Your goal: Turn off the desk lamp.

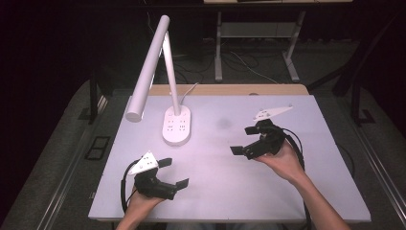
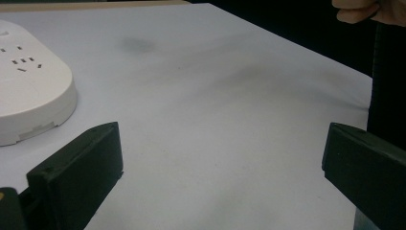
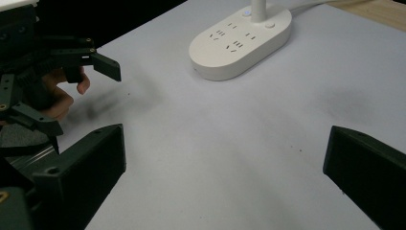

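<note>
Pale grey desk (image 1: 230, 191), a white lamp base with sockets (image 1: 176, 125) standing toward its far left corner, faint dark smudge (image 1: 223, 123) just beside it

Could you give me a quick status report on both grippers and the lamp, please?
Left gripper open, empty. Right gripper open, empty. Desk lamp upright, untouched, between them. Nothing in the way.

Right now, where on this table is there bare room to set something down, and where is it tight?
The widest free patch lies between the left gripper and the right gripper, running forward to the desk lamp base. The table is also bare along its near right edge and far right corner. It is tightest at far left, under the lamp head beside the base.
</note>
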A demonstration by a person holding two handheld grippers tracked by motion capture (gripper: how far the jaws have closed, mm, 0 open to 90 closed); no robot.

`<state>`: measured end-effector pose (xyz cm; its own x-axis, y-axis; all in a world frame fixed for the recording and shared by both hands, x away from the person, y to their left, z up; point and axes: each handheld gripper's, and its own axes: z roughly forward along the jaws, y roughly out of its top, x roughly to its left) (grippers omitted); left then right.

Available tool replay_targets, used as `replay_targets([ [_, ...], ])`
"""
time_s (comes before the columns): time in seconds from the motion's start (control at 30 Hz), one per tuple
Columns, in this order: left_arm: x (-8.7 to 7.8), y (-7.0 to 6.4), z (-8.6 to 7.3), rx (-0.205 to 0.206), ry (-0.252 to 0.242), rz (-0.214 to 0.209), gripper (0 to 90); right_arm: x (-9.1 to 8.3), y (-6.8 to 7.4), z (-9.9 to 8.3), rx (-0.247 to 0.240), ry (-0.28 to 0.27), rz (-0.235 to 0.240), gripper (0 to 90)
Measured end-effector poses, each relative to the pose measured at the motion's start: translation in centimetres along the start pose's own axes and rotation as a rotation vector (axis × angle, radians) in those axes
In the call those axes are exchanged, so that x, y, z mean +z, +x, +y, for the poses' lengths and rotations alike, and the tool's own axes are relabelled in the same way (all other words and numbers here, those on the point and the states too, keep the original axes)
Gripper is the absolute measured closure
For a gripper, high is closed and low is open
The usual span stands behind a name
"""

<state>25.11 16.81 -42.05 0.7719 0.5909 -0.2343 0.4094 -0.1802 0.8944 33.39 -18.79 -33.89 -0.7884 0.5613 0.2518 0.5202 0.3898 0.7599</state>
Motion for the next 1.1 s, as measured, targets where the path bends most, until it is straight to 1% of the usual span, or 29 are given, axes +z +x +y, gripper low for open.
replay_targets([
  [0.07, 0.0, 0.0, 0.0, -0.005, -0.002, -0.005, 0.0, 0.4, -0.1, 0.5, -0.003, 0.005, 0.003, 0.7],
  [0.17, -0.1, 0.0, 0.1, -0.027, -0.02, -0.025, 0.0, 1.1, -0.2, 1.1, -0.006, 0.014, 0.005, 0.7],
  [0.27, 0.0, -0.1, 0.0, -0.03, -0.019, -0.026, 0.0, 1.9, -0.5, 1.5, -0.008, 0.024, 0.01, 0.7],
  [0.47, -0.1, 0.1, 0.0, -0.03, -0.019, -0.022, 0.0, 3.5, -0.9, 2.8, -0.012, 0.043, 0.023, 0.7],
  [0.63, -0.1, 0.3, 0.0, -0.03, -0.026, -0.017, 0.0, 4.7, -1.1, 4.0, -0.027, 0.041, 0.034, 0.7],
  [0.73, -0.1, 0.3, 0.1, -0.028, -0.027, -0.017, 0.0, 5.2, -1.2, 4.6, -0.02, 0.04, 0.044, 0.7],
  [0.8, -0.1, 0.3, 0.0, -0.028, -0.027, -0.016, 0.0, 5.4, -1.2, 4.8, -0.02, 0.039, 0.042, 0.8],
  [0.9, -0.1, 0.3, 0.1, -0.027, -0.037, -0.016, 0.0, 6.1, -1.4, 5.7, -0.003, 0.032, 0.048, 0.8],
  [0.97, -0.1, 0.3, 0.1, -0.028, -0.04, -0.015, 0.0, 6.2, -1.5, 5.9, -0.005, 0.033, 0.052, 0.8],
  [1.0, -0.1, 0.4, 0.1, -0.025, -0.043, -0.013, 0.0, 6.6, -1.7, 6.4, -0.009, 0.037, 0.048, 0.8],
  [1.1, -0.1, 0.4, 0.1, -0.025, -0.046, -0.009, 0.0, 7.1, -1.9, 6.9, -0.003, 0.038, 0.05, 0.8],
])
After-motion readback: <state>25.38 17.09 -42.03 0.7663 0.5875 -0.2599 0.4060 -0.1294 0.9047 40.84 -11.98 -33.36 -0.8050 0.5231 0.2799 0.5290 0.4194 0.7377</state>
